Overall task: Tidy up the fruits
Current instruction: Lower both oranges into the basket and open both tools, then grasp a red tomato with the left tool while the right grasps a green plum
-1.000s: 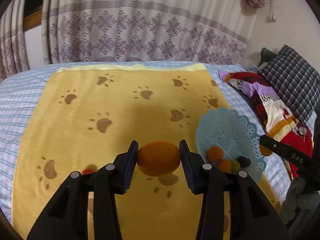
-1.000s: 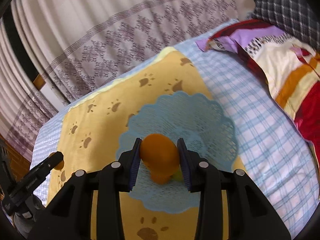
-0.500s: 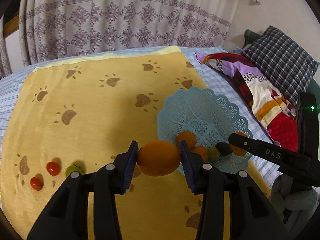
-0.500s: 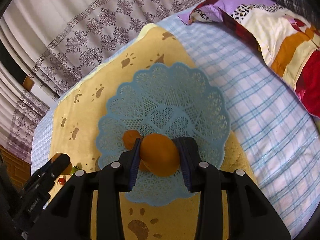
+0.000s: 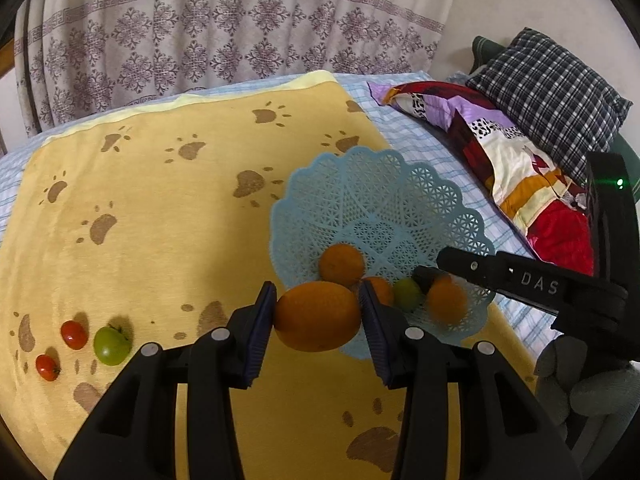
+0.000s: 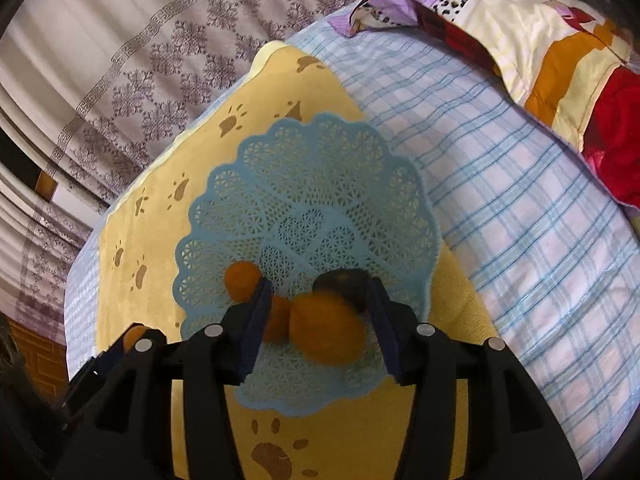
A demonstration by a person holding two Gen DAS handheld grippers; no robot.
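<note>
Left gripper (image 5: 318, 316) is clamped on a large orange (image 5: 317, 317), pads pressing both flanks, held above the near rim of the blue lattice basket (image 5: 384, 184), which lies just ahead and to its right. Right gripper (image 6: 316, 316) sits over the basket's near side; its jaws have just been opening and a second orange (image 6: 328, 330) lies blurred between them, clear of the left pad, so I read it as released or dropping into the basket. Already in the basket ahead of the left gripper: a smaller orange (image 5: 342, 265), a green fruit (image 5: 407, 294), and a dark fruit (image 6: 342, 282) seen from the right wrist view. To do this step well, in my judgement: let the right gripper clear out first, since both tools crowd the same near edge; then carry the left orange further over the basket's centre and lower it before opening, because round fruit on a shallow sloping lattice will likely roll. Still outside, well to the left of the left gripper: two red tomatoes (image 5: 74, 335) and a green tomato (image 5: 112, 345). Surface is a bed with a yellow paw-print blanket (image 5: 160, 220) over a blue checked sheet (image 6: 520, 220); soft, so the basket may tilt. Patterned curtain (image 5: 224, 36) behind, plaid pillow (image 5: 548, 88) and colourful quilt (image 5: 520, 172) to the right.
</note>
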